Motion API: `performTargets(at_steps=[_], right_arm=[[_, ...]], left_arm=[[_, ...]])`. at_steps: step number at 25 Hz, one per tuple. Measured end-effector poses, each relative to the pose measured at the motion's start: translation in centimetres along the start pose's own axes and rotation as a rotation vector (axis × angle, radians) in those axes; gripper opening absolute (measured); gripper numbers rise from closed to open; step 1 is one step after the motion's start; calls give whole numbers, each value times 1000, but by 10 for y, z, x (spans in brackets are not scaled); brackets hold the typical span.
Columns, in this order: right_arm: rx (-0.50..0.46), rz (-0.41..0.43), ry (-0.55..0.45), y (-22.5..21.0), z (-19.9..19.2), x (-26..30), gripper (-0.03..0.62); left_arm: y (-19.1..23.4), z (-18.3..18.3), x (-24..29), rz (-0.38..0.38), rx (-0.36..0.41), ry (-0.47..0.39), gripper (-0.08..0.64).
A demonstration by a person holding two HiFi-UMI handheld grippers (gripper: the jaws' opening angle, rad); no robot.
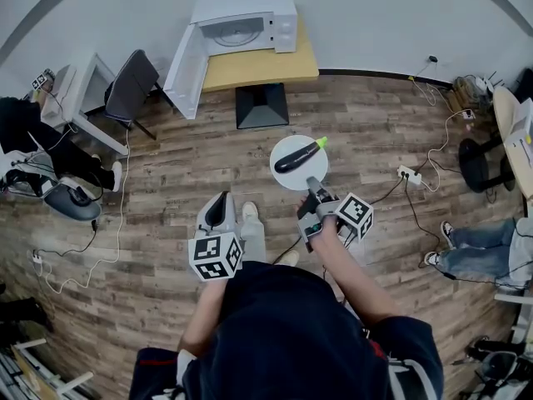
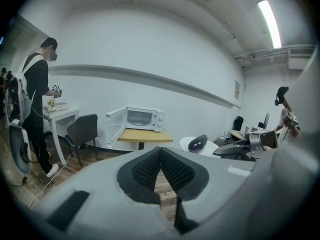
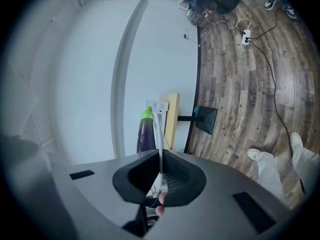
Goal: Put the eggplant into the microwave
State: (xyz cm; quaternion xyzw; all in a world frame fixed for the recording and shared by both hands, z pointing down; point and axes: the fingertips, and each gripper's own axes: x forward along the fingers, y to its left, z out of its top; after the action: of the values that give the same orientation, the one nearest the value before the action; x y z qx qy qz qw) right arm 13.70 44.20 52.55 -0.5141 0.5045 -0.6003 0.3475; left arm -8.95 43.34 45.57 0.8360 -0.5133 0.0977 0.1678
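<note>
Microwave (image 1: 241, 22) sits door-open on the desk (image 1: 260, 70), and we're well short of it. Eggplant (image 1: 297, 155) lies on a white plate (image 1: 296, 182), our right hand-held gripper (image 1: 314, 187) clamped on its rim. Left hand-held gripper (image 1: 220, 207) is closed, empty. Loading's all left to do.

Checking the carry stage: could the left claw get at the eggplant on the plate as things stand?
Probably yes. The eggplant lies uncovered on the plate, which the right claw grips by its rim; the left claw, empty and shut, sits beside it with nothing between.
</note>
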Motion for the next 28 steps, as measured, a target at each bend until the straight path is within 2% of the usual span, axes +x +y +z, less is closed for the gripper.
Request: performTargets(at_steps=[9,19,28], right_arm=[[-6,-6,3,10,4,49,20],[-5,-4,10,43,14,145,21],[-9,-22,6,73,15,217,21]], left_arm=[[31,13,38,4,-12,0,17],[88,54,115,10,-38,4,17],[133,91,168,-2,-28,3,17]])
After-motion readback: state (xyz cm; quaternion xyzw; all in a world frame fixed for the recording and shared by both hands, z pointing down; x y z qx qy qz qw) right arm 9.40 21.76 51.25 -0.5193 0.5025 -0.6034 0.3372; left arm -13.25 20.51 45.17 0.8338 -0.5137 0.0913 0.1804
